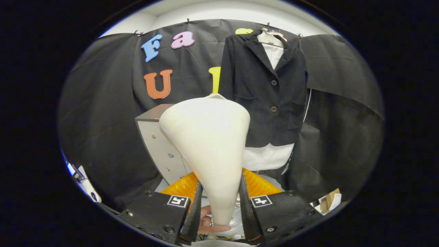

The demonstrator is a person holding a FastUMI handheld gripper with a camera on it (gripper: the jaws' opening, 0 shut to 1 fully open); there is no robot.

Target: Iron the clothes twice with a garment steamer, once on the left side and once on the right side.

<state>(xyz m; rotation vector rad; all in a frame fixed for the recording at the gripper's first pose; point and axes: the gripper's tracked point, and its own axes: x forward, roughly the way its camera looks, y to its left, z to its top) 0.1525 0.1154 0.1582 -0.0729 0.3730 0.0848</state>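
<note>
The hand-held gripper (219,206) is pinching the cream-white, cone-shaped plastic garment steamer (209,144): both fingers press against the narrow lower part of its body, one on each side, and the wide head rises up ahead of them, tilted slightly. Each finger block carries a small square black-and-white marker; no readable brand or writing shows on the steamer itself. Below the grip, a person's hand (211,223) touches the bottom end of the steamer between the fingers.

Beyond the steamer's head hangs the black buttoned suit jacket (264,89), worn over a white shirt (267,156) on a pale hanger (271,37) against the black cloth wall. The shirt's collar shows at the open lapels and its hem falls below the jacket's lower edge. The jacket is apart from the steamer, not touching it.

Behind the steamer, to the side away from the jacket, stands a light grey cabinet with drawers (161,147) and a darker top. An orange ribbed object (255,183) lies just behind the fingers, partly hidden by the steamer; what it is cannot be told.
</note>
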